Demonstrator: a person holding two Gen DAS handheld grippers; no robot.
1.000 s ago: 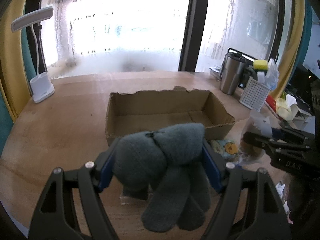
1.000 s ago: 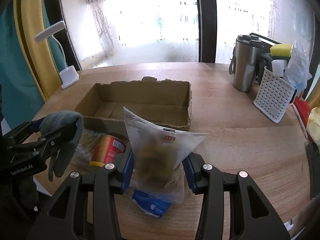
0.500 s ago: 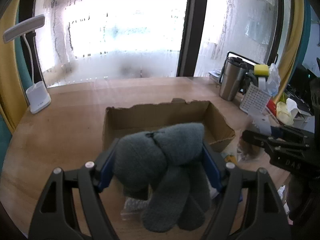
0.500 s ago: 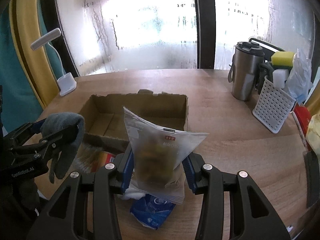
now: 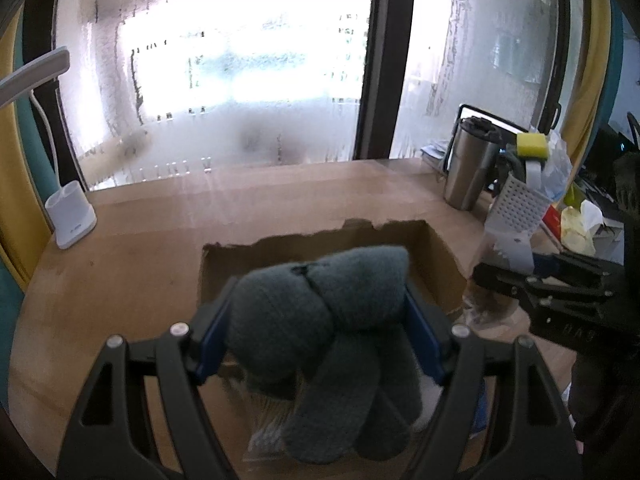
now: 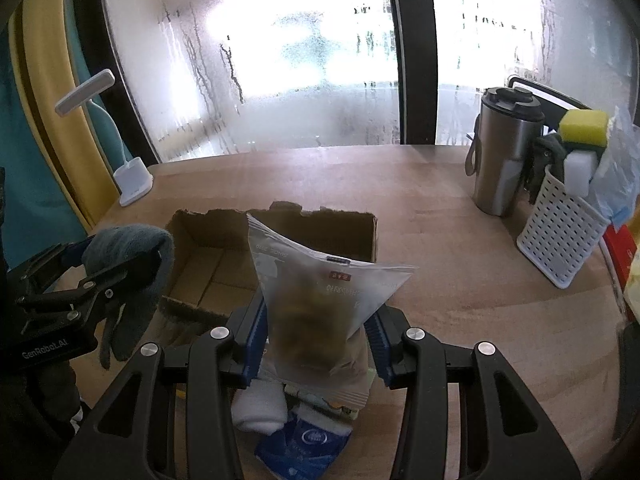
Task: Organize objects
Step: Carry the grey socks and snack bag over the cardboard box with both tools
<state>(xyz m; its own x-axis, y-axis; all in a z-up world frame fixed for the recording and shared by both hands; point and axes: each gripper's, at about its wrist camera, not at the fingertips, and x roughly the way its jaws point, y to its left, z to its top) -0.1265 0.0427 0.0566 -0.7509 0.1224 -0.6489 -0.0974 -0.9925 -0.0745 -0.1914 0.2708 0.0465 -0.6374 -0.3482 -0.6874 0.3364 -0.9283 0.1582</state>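
Gripping glove (image 5: 320, 320) and bag (image 6: 320, 304), both hand-held grippers have risen above the box (image 6: 320, 220).

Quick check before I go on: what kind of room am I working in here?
Probably a home desk by a window: a wooden table against fogged glass, with a white desk lamp, a steel travel mug and a white storage basket.

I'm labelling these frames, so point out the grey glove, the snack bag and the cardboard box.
grey glove (image 5: 316, 312): left wrist view, on its bunched knit body.
snack bag (image 6: 320, 296): right wrist view, on its frosted front.
cardboard box (image 6: 328, 236): right wrist view, on its inner back wall.
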